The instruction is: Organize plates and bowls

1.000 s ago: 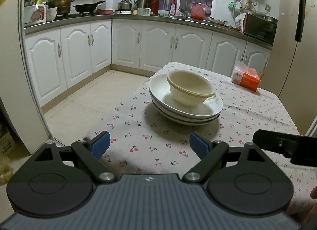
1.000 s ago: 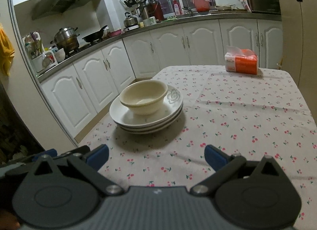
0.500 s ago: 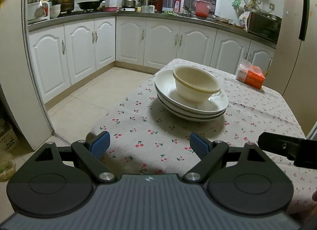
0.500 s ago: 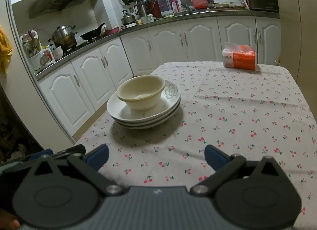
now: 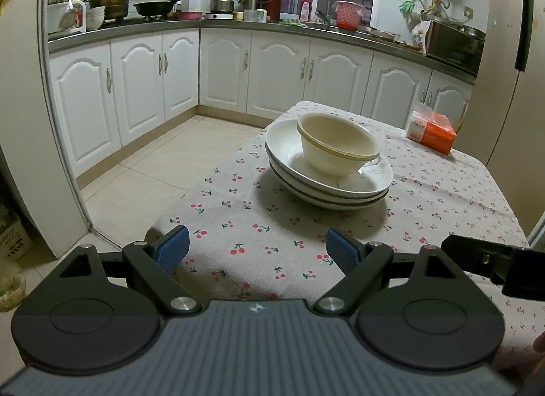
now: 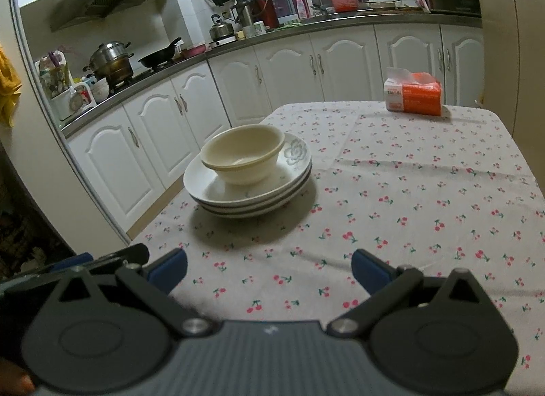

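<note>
A cream bowl point(image 5: 335, 149) point(image 6: 243, 157), which looks like two nested bowls, sits in a stack of white plates point(image 5: 296, 174) point(image 6: 293, 171) on the cherry-print tablecloth point(image 5: 259, 225) point(image 6: 408, 184). My left gripper point(image 5: 257, 251) hovers open over the table's near edge, short of the stack, nothing between its blue pads. Beside it, my right gripper point(image 6: 269, 268) is also open and empty, with the stack ahead and to its left. Part of the right gripper's body shows at the right edge of the left wrist view.
An orange tissue box point(image 5: 431, 128) point(image 6: 414, 94) stands at the table's far side. White cabinets point(image 5: 221, 72) and a cluttered counter point(image 6: 112, 65) with pots line the back. Tiled floor point(image 5: 153, 164) lies left of the table; a beige fridge wall point(image 5: 511, 89) rises at right.
Both grippers have drawn back from the stack and tilted a little, so the stack looks farther away. Both stay open; the bowls and plates have not moved.
</note>
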`<state>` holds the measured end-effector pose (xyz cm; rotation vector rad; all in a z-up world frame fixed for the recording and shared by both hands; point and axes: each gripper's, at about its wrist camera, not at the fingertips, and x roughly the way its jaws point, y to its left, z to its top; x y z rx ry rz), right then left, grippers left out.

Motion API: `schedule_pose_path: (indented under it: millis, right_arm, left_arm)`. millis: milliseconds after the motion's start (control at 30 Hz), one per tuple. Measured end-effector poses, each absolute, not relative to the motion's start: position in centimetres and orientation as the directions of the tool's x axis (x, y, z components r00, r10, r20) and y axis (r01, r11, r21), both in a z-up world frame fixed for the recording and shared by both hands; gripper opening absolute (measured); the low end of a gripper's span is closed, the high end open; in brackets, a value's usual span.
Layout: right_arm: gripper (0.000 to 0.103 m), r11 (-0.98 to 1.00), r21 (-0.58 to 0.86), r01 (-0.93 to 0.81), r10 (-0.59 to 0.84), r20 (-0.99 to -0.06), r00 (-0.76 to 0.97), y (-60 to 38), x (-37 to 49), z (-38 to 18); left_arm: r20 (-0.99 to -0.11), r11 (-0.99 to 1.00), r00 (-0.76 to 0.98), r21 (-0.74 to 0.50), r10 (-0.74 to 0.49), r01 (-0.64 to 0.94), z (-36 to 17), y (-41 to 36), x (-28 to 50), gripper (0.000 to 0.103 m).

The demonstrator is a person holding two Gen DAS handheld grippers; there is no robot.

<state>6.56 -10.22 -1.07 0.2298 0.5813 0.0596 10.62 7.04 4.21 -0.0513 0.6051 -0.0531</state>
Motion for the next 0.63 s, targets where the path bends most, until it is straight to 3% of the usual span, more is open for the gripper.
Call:
schedule_pose_path:
  millis: [633]
  right_arm:
    - [0.102,0.966,0.254,0.055,0.099,-0.555,0.826,-12.1,7.5,-2.0]
  left_arm:
    - [-0.585,0.993,0.803,-0.094,-0.115,0.074,3.8,6.5,11.2,0.103]
